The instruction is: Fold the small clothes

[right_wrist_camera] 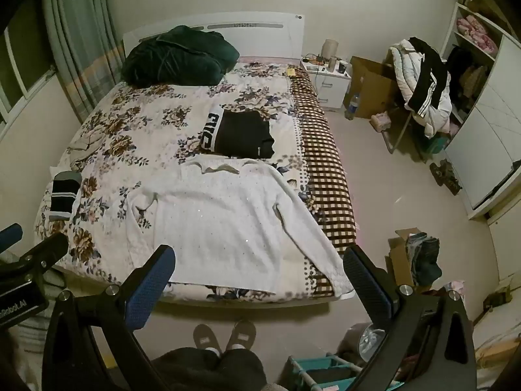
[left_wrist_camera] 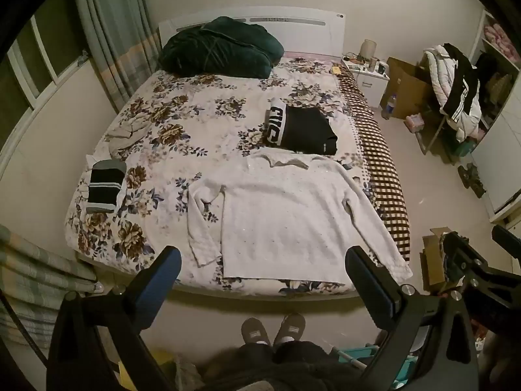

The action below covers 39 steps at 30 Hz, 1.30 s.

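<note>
A white knit sweater (left_wrist_camera: 283,215) lies spread flat, sleeves down, at the foot of the floral bed (left_wrist_camera: 195,120); it also shows in the right wrist view (right_wrist_camera: 224,224). A folded black garment with a white lettered band (left_wrist_camera: 302,128) lies beyond it. A striped black and grey piece (left_wrist_camera: 104,185) lies at the bed's left edge, a crumpled grey piece (left_wrist_camera: 127,133) behind it. My left gripper (left_wrist_camera: 263,260) is open and empty, held above the bed's foot. My right gripper (right_wrist_camera: 259,260) is open and empty, also above the foot, near the sweater hem.
A dark green blanket (left_wrist_camera: 221,49) lies at the headboard. A white nightstand (right_wrist_camera: 329,81), cardboard boxes (right_wrist_camera: 371,88) and a chair with jackets (right_wrist_camera: 423,81) stand right of the bed. A box of clothes (right_wrist_camera: 416,257) sits on the floor. My slippers (right_wrist_camera: 224,335) face the bed's foot.
</note>
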Tool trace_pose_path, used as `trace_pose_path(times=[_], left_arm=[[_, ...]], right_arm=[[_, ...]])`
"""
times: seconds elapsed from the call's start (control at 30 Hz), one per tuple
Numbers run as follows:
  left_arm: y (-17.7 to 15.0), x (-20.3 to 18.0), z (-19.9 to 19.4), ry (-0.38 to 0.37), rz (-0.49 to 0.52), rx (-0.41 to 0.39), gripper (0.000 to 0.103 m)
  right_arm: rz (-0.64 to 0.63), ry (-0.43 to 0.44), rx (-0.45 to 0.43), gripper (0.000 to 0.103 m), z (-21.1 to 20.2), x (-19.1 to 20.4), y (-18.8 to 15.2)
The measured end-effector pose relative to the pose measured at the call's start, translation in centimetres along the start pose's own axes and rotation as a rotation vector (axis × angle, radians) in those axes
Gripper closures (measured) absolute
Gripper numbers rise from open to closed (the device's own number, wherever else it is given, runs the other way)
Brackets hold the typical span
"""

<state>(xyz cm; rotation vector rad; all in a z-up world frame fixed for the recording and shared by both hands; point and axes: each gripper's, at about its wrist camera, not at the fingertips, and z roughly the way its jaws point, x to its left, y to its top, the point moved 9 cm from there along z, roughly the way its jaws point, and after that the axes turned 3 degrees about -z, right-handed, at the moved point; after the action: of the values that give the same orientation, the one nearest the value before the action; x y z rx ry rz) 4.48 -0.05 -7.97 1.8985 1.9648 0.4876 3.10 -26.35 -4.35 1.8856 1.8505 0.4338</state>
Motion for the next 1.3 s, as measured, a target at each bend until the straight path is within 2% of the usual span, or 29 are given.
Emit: trace_pose_path(times=[0.43, 0.5, 1.3], left_arm=[[1.0, 1.8, 0.1, 0.008, 0.006, -0.032, 0.000], [1.4, 1.4, -1.0, 0.011, 0.011, -0.035, 0.000], [2.8, 2.1, -1.3, 0.016, 0.013, -0.050, 0.000]], right_arm=[[-0.002, -0.002, -0.006, 0.000, -0.5, 0.3, -0.1], [-0.003, 0.000, -0.008, 0.000, -0.6, 0.3, 0.0], [-0.001, 0.004, -0.016, 0.000, -0.9, 1.0, 0.6]])
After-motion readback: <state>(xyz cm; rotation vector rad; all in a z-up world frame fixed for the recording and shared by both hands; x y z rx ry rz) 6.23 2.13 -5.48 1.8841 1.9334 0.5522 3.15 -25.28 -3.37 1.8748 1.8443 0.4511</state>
